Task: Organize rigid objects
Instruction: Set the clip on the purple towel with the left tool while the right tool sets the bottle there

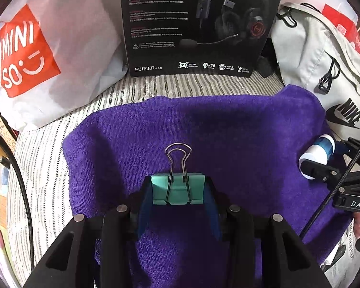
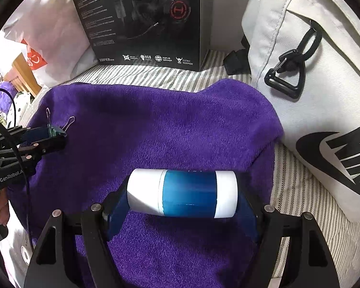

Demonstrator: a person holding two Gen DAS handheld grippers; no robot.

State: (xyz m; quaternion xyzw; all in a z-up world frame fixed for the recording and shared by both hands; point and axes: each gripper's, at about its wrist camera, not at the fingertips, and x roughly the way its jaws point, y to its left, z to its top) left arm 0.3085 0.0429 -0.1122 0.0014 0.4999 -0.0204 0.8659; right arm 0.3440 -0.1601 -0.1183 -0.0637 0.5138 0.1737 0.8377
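Over the purple towel's (image 1: 228, 124) right edge, the right gripper (image 2: 182, 192) is clamping a blue-and-white bottle (image 2: 182, 193) end to end, its long axis crosswise; toward the towel's left edge, the left gripper (image 1: 177, 189) is pinching a teal binder clip (image 1: 177, 189).

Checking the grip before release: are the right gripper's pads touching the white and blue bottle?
Touching. The right wrist view shows the right gripper with a pad against each end of the bottle.

Striped bed sheet (image 1: 48, 168) carries purple towel (image 1: 204, 124); headset box (image 1: 199, 24), white bags behind.
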